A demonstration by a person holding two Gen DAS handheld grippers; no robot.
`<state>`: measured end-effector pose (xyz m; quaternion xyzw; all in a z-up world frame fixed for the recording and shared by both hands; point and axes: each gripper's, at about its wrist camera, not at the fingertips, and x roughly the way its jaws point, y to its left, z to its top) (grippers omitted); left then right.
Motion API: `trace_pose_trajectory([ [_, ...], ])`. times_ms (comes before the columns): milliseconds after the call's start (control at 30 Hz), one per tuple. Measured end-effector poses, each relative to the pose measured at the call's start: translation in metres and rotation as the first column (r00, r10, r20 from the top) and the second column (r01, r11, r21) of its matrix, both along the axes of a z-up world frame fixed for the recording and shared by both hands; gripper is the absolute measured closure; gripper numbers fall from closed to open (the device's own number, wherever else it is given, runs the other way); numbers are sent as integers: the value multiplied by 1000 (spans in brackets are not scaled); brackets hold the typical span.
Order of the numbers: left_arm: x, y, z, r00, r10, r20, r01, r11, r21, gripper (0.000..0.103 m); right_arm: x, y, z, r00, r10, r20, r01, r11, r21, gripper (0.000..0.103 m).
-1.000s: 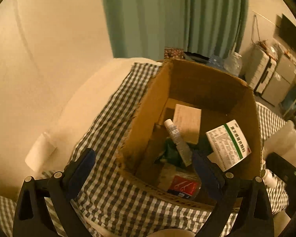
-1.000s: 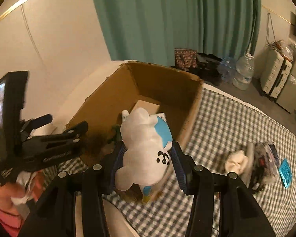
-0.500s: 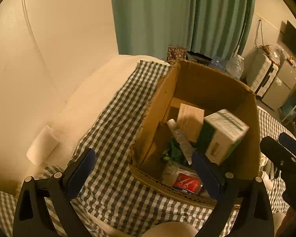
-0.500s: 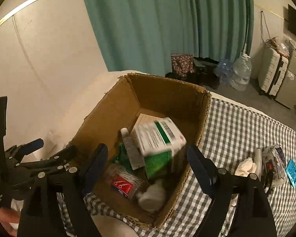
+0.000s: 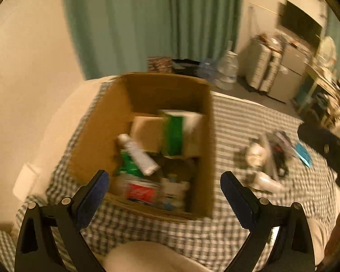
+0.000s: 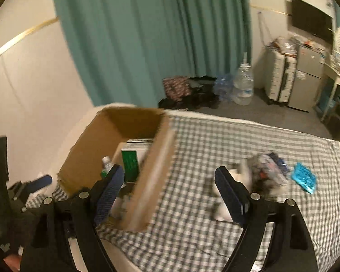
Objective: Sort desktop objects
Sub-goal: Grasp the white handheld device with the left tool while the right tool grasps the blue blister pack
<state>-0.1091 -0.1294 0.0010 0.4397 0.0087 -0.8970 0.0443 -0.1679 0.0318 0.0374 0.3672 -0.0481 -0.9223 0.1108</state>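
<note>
An open cardboard box [image 5: 102, 136] stands on the checked cloth [image 5: 242, 122]. Inside it lie a green-and-white carton [image 5: 174, 133], a white tube [image 5: 138, 156], a red packet [image 5: 140, 191] and a white plush toy [image 5: 174, 192]. My left gripper [image 5: 163, 181] hangs open and empty over the box's near edge. In the right wrist view my right gripper [image 6: 168, 173] is open and empty, straddling the right wall of the box [image 6: 151, 181]. To its right lie a blurred pile of small items [image 6: 265, 170] and a blue packet [image 6: 303, 176].
A white bottle [image 5: 267, 181] lies on the cloth near the pile. A paper roll [image 5: 25, 179] sits left of the box. Beyond the cloth are a green curtain [image 6: 147, 34], water jugs [image 6: 242, 86], a suitcase [image 6: 281, 79] and a small fridge [image 6: 306, 79].
My right gripper opened and dropped the white plush toy into the box. The green-and-white carton settled inside. Both grippers then drew back and swung right, toward the loose items.
</note>
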Motion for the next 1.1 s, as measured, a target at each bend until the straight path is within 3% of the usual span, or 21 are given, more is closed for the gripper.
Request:
trace_pose_trajectory([
  [167, 5, 61, -3, 996, -92, -11, 92, 996, 13, 1, 13, 70, -1, 994, -105, -24, 105, 994, 8, 19],
  [300, 1, 105, -20, 989, -149, 22, 148, 988, 40, 1, 19, 125, -14, 982, -187, -17, 188, 982, 27, 19],
  [467, -12, 159, -56, 971, -225, 85, 222, 974, 41, 1, 18, 189, -49, 954, -298, 47, 299, 954, -19, 19],
  [633, -21, 202, -89, 939, -334, 87, 334, 943, 8, 1, 14, 241, -86, 911, -391, 131, 399, 916, -42, 19],
  [733, -29, 228, -113, 905, -415, 93, 420, 906, -48, 1, 12, 261, -102, 891, -422, 170, 437, 898, -58, 19],
  [833, -39, 244, -137, 888, -441, 131, 456, 881, -126, 1, 10, 275, -116, 881, -429, 198, 451, 889, -77, 19],
  [1000, -61, 246, -162, 875, -447, 186, 461, 886, -41, 1, 1, 283, -132, 871, -435, 228, 460, 885, -70, 19],
  [1100, -69, 247, -169, 870, -454, 192, 469, 883, -34, 1, -5, 289, -137, 866, -441, 236, 468, 881, -74, 19],
])
